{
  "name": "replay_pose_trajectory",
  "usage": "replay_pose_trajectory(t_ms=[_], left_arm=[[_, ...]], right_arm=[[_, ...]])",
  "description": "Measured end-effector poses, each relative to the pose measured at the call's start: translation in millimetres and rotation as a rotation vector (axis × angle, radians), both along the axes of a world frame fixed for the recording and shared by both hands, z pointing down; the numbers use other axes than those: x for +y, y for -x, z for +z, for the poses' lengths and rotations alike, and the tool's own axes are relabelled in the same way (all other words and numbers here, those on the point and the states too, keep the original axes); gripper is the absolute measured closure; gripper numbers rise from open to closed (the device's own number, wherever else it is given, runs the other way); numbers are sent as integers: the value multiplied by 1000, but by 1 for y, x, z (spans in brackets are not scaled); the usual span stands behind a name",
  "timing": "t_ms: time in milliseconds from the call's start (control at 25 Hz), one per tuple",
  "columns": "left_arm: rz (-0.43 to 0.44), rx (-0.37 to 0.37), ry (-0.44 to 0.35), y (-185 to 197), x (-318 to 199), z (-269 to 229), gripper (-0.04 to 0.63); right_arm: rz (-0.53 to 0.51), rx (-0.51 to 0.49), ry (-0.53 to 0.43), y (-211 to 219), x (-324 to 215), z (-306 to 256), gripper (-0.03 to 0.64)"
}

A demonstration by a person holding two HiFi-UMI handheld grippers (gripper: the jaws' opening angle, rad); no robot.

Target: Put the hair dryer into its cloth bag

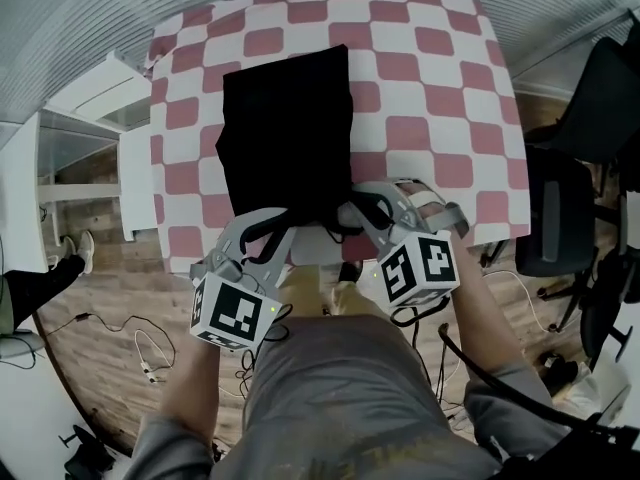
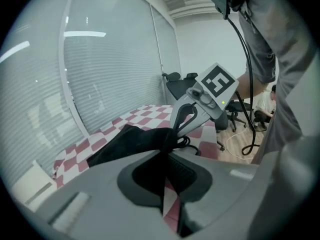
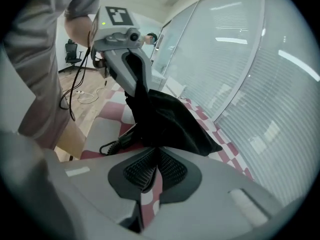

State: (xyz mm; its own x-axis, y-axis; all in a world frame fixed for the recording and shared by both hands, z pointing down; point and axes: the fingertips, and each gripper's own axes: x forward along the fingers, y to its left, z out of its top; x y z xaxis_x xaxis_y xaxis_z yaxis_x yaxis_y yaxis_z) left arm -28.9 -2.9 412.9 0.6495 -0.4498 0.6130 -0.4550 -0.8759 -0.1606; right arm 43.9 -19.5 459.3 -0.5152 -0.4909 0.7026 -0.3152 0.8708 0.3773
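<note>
1. A black cloth bag [image 1: 285, 128] is lying flat and long on the counter [image 1: 430, 98], which is covered in a red-and-white checked cloth. Its far end is reaching towards the middle and its mouth is sitting at the near edge, right in front of the person.
2. The fabric is looking soft and matte, bunching into folds where it gathers at the mouth.
3. A thin black cord [image 3: 112, 145] is looping out beside the mouth onto the cloth. The hair dryer's body is not showing in any view.
4. The left gripper [image 2: 165, 154] is clamping the left side of the bag's mouth, with dark fabric pinched between its pads.
5. The right gripper [image 3: 152, 154] is pressing its ribbed pads together on the right side of the mouth, the bag's edge caught at their tips.
6. Both grippers are pointing forward and down, side by side and close together. Their marker cubes [image 1: 235, 313] are facing up towards the person, whose bare forearms are angling in from below.
</note>
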Motion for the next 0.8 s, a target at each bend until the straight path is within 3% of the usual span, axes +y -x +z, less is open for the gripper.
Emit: replay_pose_trajectory(t_ms=[120,320,440,520,680,800], left_arm=[[-62,52,-77,9,5,-16,553],[-227,79,-166,38,10,-22,436],[-387,119,-135,63,7,-4,386],[-437,146,-87,68,4,12,360],[-446,85,-40,64,-2,36,369],[-456,56,-81,66,-4,33,541]], right_arm=[[37,-59,20,-4,-3,-6,575],[36,-62,10,-5,-4,-10,575],[39,-80,18,-6,-2,-13,577],[35,-72,10,-7,0,-15,577],[3,-32,-14,-7,3,-17,577],[-6,2,-21,-8,6,-17,575]])
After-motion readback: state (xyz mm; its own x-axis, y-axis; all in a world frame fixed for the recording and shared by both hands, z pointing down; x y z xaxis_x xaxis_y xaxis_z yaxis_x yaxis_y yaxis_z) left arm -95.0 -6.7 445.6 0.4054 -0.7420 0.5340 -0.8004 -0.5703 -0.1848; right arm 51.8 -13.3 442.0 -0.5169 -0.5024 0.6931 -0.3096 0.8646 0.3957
